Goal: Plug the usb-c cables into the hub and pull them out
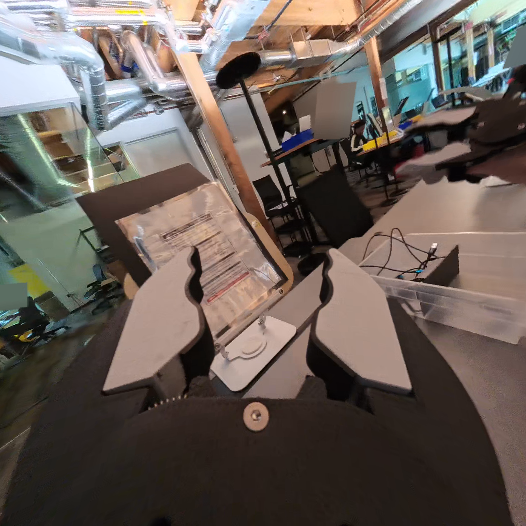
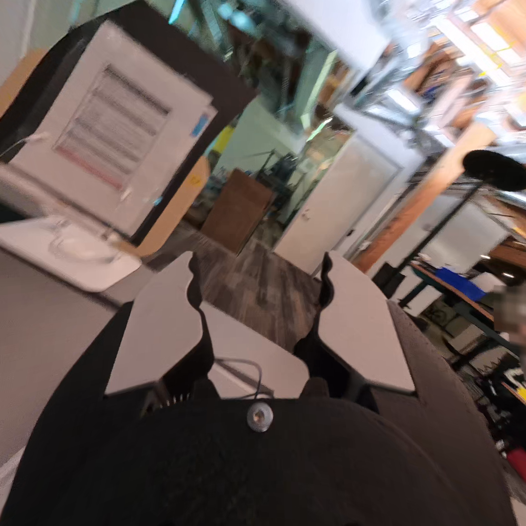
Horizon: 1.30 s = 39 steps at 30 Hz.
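Both grippers hang in the air above the worktop (image 1: 469, 216), each with its fingers spread wide and nothing between them. The left gripper (image 1: 260, 263) points at a clear-framed sign on a white stand (image 1: 225, 256), not at the work. The right gripper (image 2: 257, 269) looks out over the worktop edge toward the floor, its view smeared with motion blur; in the left wrist view it shows at the far right, raised well above the tray.

The task's things sit off to the left gripper's right: a clear plastic tray (image 1: 444, 301) holds a dark block-shaped hub (image 1: 439, 264), with thin black usb-c cables (image 1: 398, 250) looped loosely over and beside it. One silver plug end (image 1: 433, 246) stands up near the hub's top edge. Whether any cable is already seated in a port cannot be told from here — small blue spots show on the hub's near face, but the detail is too fine.

The step in hand looks like the approach. To do it well, both grippers should turn toward the tray first, so the hub and a plug are centred between the fingers. One gripper should then steady the hub while the other takes a cable by its rigid plug body — not the cord — and lines it up squarely with a port before pushing.
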### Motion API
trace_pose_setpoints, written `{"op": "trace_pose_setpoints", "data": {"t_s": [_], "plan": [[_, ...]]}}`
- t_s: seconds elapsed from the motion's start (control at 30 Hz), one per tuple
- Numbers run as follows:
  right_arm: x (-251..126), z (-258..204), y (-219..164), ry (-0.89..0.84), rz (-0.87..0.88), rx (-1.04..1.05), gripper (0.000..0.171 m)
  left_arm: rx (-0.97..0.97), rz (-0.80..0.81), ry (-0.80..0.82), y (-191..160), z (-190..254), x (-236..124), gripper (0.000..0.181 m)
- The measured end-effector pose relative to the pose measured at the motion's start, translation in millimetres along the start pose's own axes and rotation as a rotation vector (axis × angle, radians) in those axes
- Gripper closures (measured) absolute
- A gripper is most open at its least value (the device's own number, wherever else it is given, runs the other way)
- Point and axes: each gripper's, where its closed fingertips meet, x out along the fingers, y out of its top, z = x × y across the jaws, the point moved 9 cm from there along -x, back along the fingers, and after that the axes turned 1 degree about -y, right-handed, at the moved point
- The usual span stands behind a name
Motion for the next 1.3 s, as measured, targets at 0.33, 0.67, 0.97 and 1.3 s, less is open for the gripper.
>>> {"op": "trace_pose_setpoints", "data": {"t_s": [0.33, 0.67, 0.97, 1.3], "plan": [[-31, -53, -112, 0.838, -0.897, 0.083, 0.131, -0.059, -0.044, -0.035, 10, -30, -40, 0.101], [-16, -138, -145, 1.256, -1.183, 0.063, 0.127, -0.137, -0.089, 0.040, 6, -52, -64, 0.097], [-18, -97, -115, 0.901, -1.135, -0.210, 0.166, -0.163, -0.064, 0.039, 8, -57, -72, 0.097], [31, -93, -143, 0.686, -0.832, -0.433, 0.167, -0.155, -0.136, -0.019, 0, -43, -52, 0.096]]}}
